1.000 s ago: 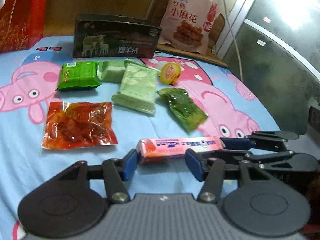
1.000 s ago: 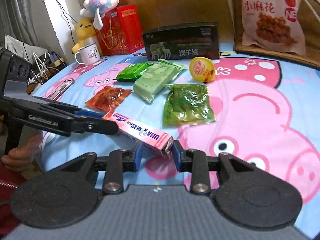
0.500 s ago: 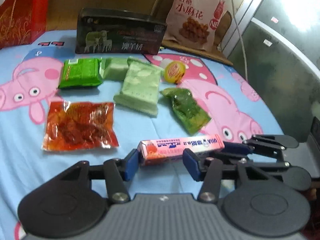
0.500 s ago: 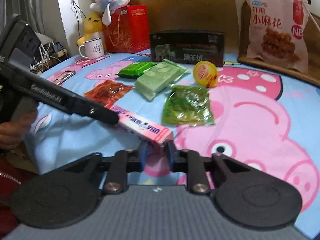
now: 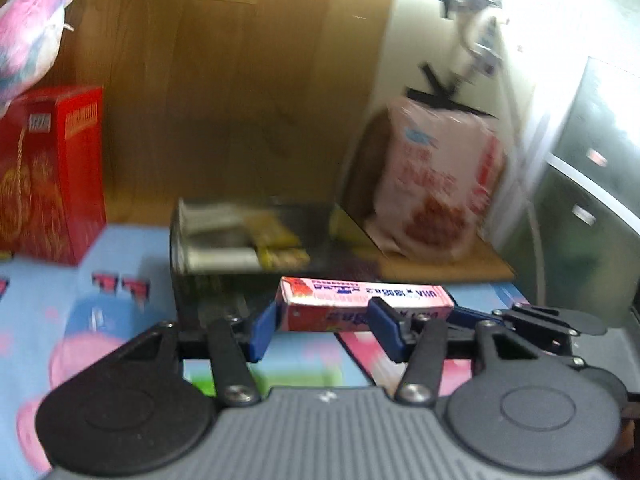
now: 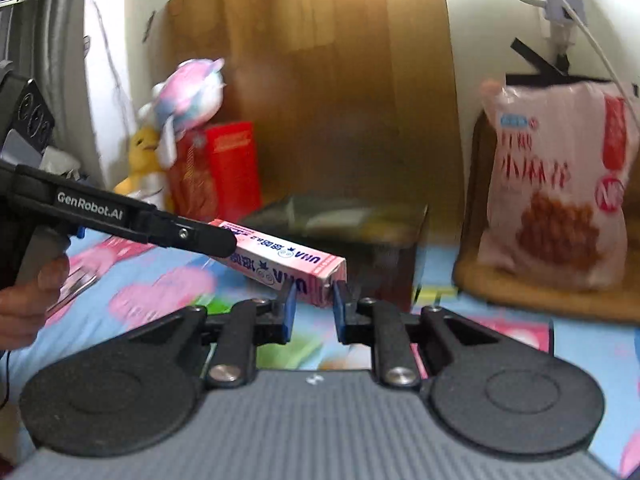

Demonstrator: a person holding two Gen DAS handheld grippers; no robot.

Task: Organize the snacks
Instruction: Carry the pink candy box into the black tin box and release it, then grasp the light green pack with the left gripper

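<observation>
Change since earlier: both grippers and the pink candy box [image 5: 362,304] are being carried up off the cartoon-print sheet [image 5: 100,300]; the loose snack packets seen a second ago are now out of both views, and the open dark box [image 5: 248,236] is being brought close in front.
Left gripper [image 5: 324,330]: its blue fingers [image 5: 262,332] are being held half apart across the length of the pink candy box, one pad against the left end, the other over the box's front face.
Right gripper [image 6: 314,312]: its fingers are being kept narrow and pressed onto the right end of the box.
Task thing: the pink candy box is being held level in the air between the two grippers, just short of the open dark box.
Step in hand: judged as the transfer of the candy box toward the dark box, which seems to be serving as the container.
Next move: the box is probably to be carried over the opening, lowered flat inside, and both grips released together so that no end drops first.
Background: a red carton [image 6: 224,168] and a large snack bag [image 6: 560,188] are being left untouched.
</observation>
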